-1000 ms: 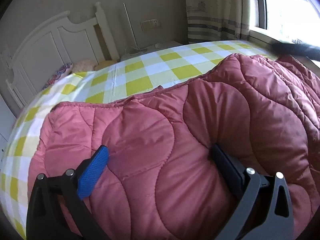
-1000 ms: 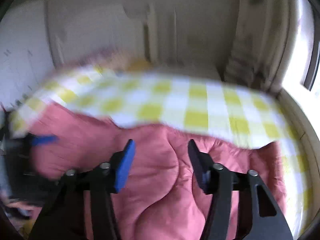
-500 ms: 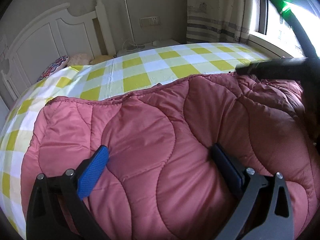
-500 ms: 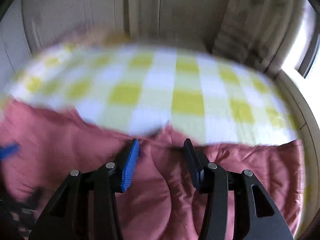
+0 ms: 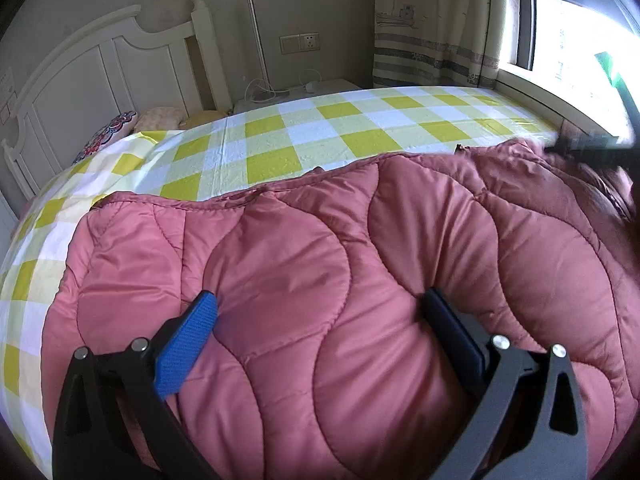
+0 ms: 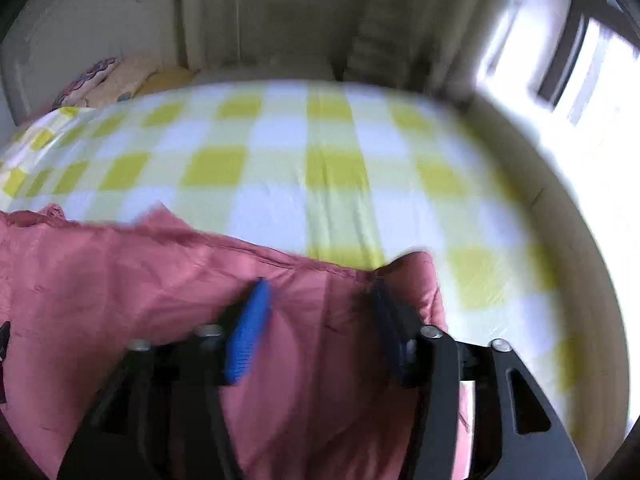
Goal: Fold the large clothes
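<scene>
A pink quilted jacket lies spread on the near part of a bed with a yellow-and-white checked sheet. My left gripper points down onto the jacket with its jaws wide apart; the fingertips sink into the puffy fabric, which bulges between them. In the blurred right wrist view my right gripper is over the jacket's far right edge. Its jaws are opening, with jacket fabric lying between them. The right gripper also shows as a dark blur at the right of the left wrist view.
A white headboard and pillows stand at the far left. A bedside table with cables, a wall socket and a curtain are behind the bed. A bright window is at the right.
My right gripper swept to the right along the jacket's far edge and its jaws widened. The jacket's right part now lies flatter on the sheet. The left gripper kept still.
</scene>
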Tool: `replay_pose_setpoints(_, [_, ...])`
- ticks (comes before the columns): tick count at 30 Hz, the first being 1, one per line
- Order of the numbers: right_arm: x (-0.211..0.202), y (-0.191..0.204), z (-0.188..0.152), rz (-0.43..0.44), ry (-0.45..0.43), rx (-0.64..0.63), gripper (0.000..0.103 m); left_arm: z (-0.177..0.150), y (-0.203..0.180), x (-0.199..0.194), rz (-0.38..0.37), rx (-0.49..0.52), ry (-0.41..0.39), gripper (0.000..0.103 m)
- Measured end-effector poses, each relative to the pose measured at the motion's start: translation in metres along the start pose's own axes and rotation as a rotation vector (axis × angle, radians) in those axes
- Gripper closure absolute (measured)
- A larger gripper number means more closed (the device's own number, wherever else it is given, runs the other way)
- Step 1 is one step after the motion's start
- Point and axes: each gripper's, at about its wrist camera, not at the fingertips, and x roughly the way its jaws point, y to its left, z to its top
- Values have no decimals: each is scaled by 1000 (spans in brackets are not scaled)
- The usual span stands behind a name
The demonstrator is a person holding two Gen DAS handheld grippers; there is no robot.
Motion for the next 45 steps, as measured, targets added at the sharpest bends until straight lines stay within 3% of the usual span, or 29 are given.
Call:
replay_pose_setpoints(3, [-10, -16, 2, 74, -17, 64, 48, 0, 0, 0, 1, 0, 0, 2])
replay_pose_setpoints(8, [-45, -34, -8, 79, -119, 82, 45, 0, 0, 0, -1, 0, 1, 2])
replay_pose_setpoints(11, [-20, -30, -24, 49, -9, 5, 40, 0, 0, 0, -3, -1, 0, 2])
replay_pose_setpoints(13, [-20, -41, -30, 88, -12, 35, 39, 0, -1, -1, 0, 4, -3, 2])
replay_pose_setpoints(17, [-70, -48, -38, 16, -135, 23, 38, -1, -1, -1, 9, 5, -4, 2])
replay_pose_setpoints(21, [-116, -40, -66, 109, -242, 1, 36, -1, -2, -1, 10, 6, -5, 2])
replay_pose_setpoints(23, [-116, -26, -85, 131, -232, -72, 30, -1, -2, -1, 11, 6, -6, 2])
replay_pose_setpoints(25, [-97, -15, -103, 93, -176, -131, 25, -1, -1, -1, 11, 7, -6, 2])
replay_pose_setpoints(26, [-84, -16, -112, 86, -155, -135, 19, -1, -1, -1, 12, 8, -7, 2])
replay_pose_setpoints(28, [-72, -33, -121, 161, -149, -31, 17, -1, -1, -1, 8, 8, -10, 2])
replay_pose_setpoints(29, [-71, -45, -121, 197, -128, 37, 17, -1, -1, -1, 9, 9, -10, 2])
replay_pose_setpoints(31, [-79, -46, -116, 147, -113, 60, 17, -1, -1, -1, 12, 10, -8, 2])
replay_pose_setpoints(33, [-101, -29, -106, 69, -163, 0, 17, -1, -2, -1, 11, 8, -8, 2])
replay_pose_setpoints(38, [-129, 32, -76, 135, -292, -135, 16, -1, -2, -1, 17, 13, -11, 2])
replay_pose_setpoints(40, [-112, 52, -63, 122, -287, -171, 16, -1, -3, -1, 22, 15, -12, 2])
replay_pose_setpoints(43, [-50, 75, -53, 91, -142, -194, 14, -1, -2, 0, 23, 16, -10, 2])
replay_pose_setpoints(45, [-37, 77, -53, 101, -142, -177, 13, -1, -1, -1, 8, 3, -1, 2])
